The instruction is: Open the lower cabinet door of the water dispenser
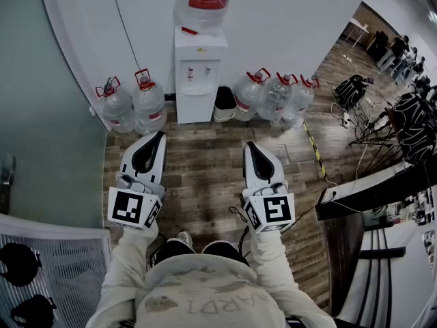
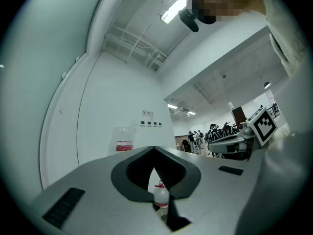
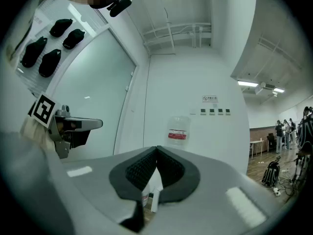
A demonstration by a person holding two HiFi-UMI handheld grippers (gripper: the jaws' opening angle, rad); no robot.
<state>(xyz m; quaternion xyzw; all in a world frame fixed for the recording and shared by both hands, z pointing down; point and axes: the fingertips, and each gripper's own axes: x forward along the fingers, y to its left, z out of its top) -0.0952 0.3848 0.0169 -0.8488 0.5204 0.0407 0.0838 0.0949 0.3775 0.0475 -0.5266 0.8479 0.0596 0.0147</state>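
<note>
R hand-held gripper (image 3: 157,149), jaws together; water bottle (image 3: 178,129) w/ red label beyond.

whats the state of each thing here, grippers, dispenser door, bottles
left gripper: shut, empty
right gripper: shut, empty
lower cabinet door: closed, neither gripper on it
top bottle: seated on the water dispenser
floor bottles: upright, red caps on
</note>
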